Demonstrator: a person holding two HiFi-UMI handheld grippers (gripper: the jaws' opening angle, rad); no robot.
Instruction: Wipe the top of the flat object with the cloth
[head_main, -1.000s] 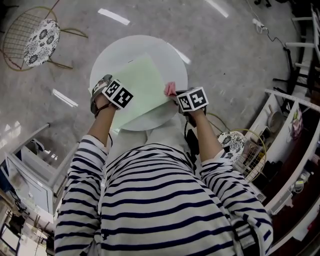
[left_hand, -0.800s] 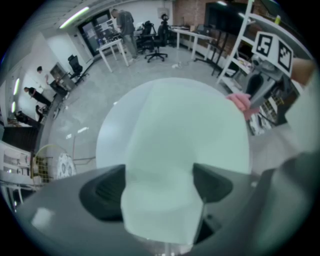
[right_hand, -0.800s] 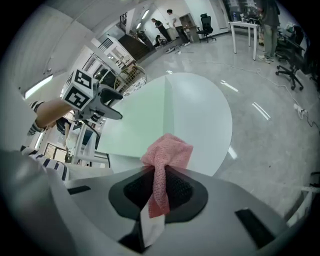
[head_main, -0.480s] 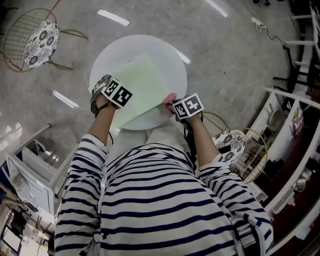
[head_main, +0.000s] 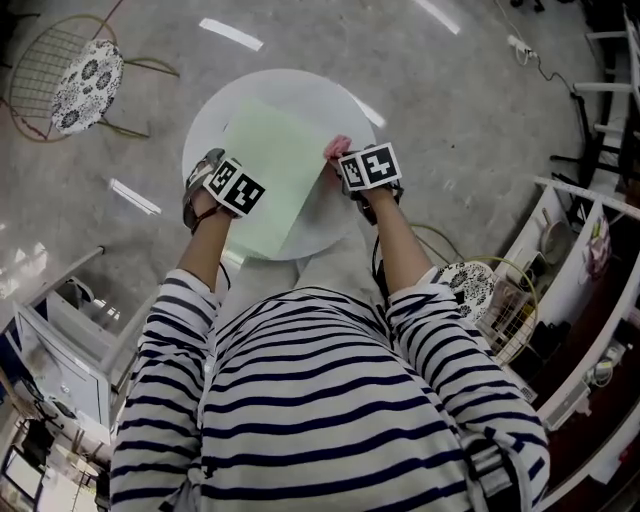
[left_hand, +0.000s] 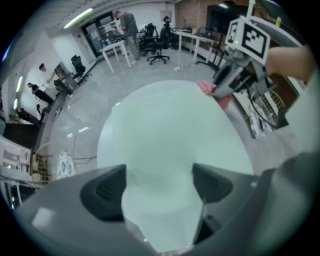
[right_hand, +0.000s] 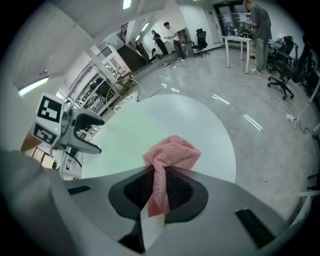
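The pink cloth (right_hand: 170, 155) is being gripped tight in the closed jaws of the right gripper (right_hand: 161, 186), at the right edge of the pale green sheet (head_main: 270, 170). The left gripper (left_hand: 159, 175) is being held, jaws spread apart, over the sheet's left side. The sheet is being borne flat on the round white table (head_main: 335, 100).

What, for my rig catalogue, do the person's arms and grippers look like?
The left gripper and right gripper have grey bodies with dark jaws. Each carries a white cube printed with black square markers. The sleeves are white with dark stripes.
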